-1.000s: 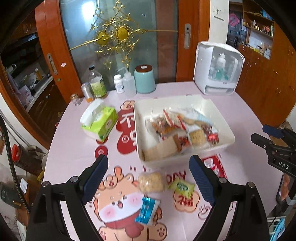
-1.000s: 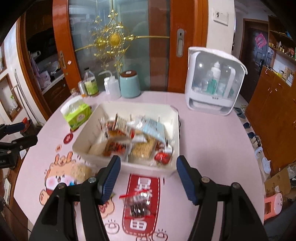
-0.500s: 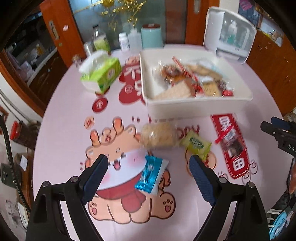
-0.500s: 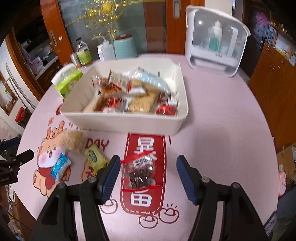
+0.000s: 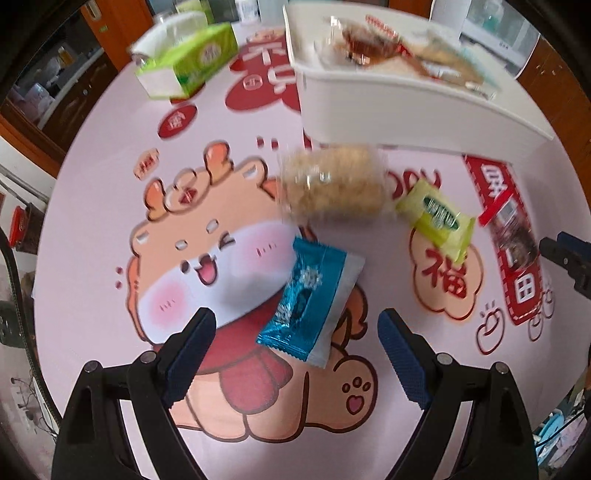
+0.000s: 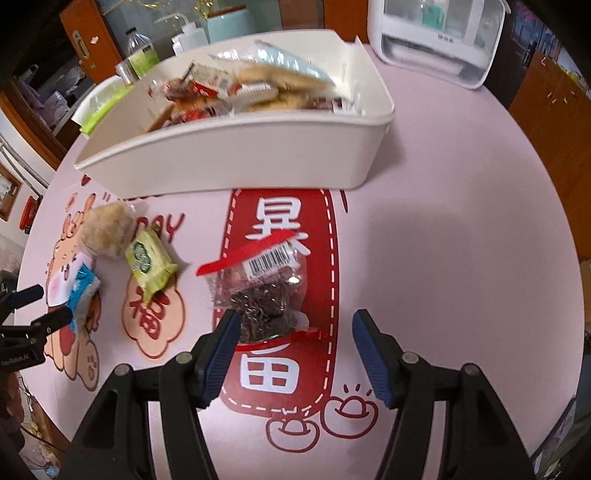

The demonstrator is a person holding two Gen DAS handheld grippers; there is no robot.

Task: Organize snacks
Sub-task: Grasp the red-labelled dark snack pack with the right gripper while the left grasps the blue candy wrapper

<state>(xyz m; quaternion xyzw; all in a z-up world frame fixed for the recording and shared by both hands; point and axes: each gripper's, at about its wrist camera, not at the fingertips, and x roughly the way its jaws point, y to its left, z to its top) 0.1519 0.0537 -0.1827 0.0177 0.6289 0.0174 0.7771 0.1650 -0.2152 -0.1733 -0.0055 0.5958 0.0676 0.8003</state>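
Four snacks lie loose on the pink bench [image 5: 92, 206], all in front of the white bin [image 6: 236, 162]. The blue snack pack [image 5: 312, 302] lies flat on the cartoon animal picture [image 5: 207, 258], just ahead of the left tool [image 5: 295, 354]. That tool is wide open, with one blue finger on each side of the pack, and it holds nothing. Past the blue pack sits a clear bag of puffed rice cake [image 5: 332, 184], close to the wall of the bin. Just beside it, to the right, lies a small green snack pack [image 5: 439, 221]

Further right is a clear bag of dark dried bits [image 6: 262, 295] with red ends and a barcode. It lies on the long red banner picture [image 6: 280, 295]. The right tool [image 6: 291, 350] is wide open too and holds nothing. Its left finger is right at the near edge of that bag, but I cannot tell if it touches

The white bin is full of more snacks [image 6: 251, 88] in many wrappers, piled up high

Behind the bin stand a green tissue box [image 5: 188, 55], a squeeze bottle [image 6: 188, 33], a teal jar [image 6: 231, 20] and a drink bottle [image 6: 138, 53]. A white box with a clear front [image 6: 436, 33] sits at the far right of the bench
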